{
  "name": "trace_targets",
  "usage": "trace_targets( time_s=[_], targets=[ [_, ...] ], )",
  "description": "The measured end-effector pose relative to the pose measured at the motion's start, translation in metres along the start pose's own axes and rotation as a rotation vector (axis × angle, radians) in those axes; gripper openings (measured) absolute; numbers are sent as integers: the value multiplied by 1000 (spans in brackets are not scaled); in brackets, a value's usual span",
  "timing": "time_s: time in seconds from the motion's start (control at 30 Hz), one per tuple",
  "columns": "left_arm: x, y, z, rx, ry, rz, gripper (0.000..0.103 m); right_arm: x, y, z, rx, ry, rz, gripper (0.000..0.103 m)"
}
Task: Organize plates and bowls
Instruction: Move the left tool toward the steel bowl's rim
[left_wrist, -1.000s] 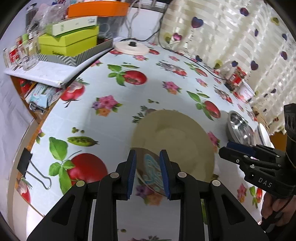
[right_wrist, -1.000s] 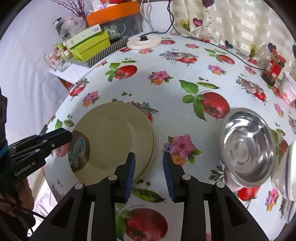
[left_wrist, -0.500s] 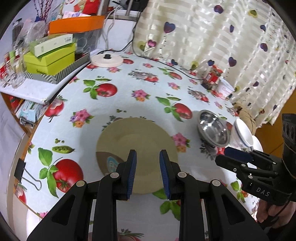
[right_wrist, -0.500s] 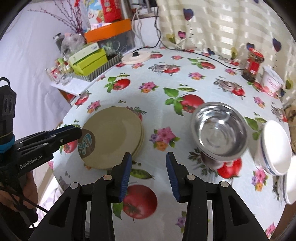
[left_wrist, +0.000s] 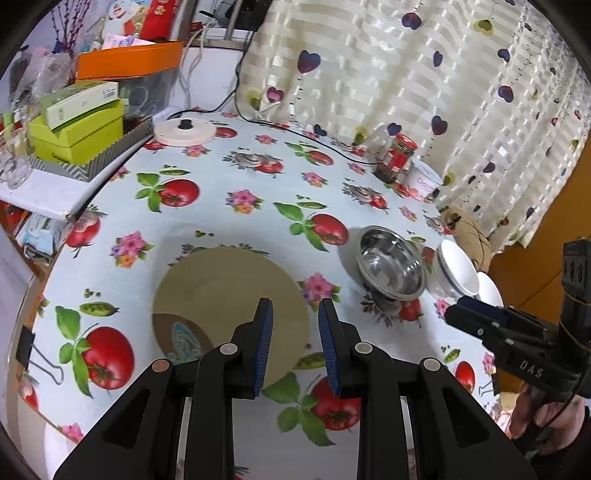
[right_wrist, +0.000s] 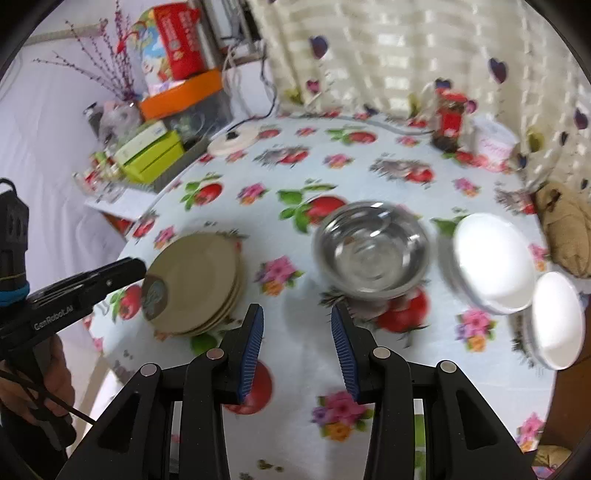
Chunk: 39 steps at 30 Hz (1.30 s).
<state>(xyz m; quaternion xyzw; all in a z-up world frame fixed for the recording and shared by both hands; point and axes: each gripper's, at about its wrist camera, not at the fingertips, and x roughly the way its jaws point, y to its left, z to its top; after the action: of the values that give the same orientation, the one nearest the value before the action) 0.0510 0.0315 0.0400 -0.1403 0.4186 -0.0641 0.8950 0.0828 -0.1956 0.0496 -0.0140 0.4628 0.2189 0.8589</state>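
Observation:
A stack of beige plates (left_wrist: 221, 295) with a brown patterned patch lies on the tablecloth at the near left. My left gripper (left_wrist: 295, 347) hovers above the stack's near right rim, open, with nothing between its blue pads. To the right stand a steel bowl (left_wrist: 391, 269) and stacked white bowls (left_wrist: 454, 273). In the right wrist view the plates (right_wrist: 195, 280) are at the left, the steel bowl (right_wrist: 371, 251) is straight ahead and the white bowls (right_wrist: 495, 262) are at the right. My right gripper (right_wrist: 297, 350) hangs open and empty above bare cloth in front of the steel bowl.
The round table (left_wrist: 258, 177) has a tomato-print cloth. A red-lidded jar (left_wrist: 397, 158) and a white tub (left_wrist: 424, 179) stand at the far edge by the curtain. Green boxes (left_wrist: 77, 129) and a white lid (left_wrist: 184, 133) sit far left. A second white bowl stack (right_wrist: 557, 317) sits near the right edge.
Both grippers have drawn back and risen from the plate stack, so more of the table shows. The right gripper's jaws stand wider, and its view has swung toward the bowls.

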Motion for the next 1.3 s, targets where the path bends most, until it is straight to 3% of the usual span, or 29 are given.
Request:
trace_targets(
  time_s=[0.3,0.77,1.3],
  targets=[
    [11,-29,10,66,17,-50,26,-12,-26,-1,59,-37,-14,41],
    [32,-46,19,92,47,-94,26,-2,-55,-8,131,-16,-37,41],
    [72,-57,28,99,101,-111,26,21,-77,-2,173,10,-32,33]
  ],
)
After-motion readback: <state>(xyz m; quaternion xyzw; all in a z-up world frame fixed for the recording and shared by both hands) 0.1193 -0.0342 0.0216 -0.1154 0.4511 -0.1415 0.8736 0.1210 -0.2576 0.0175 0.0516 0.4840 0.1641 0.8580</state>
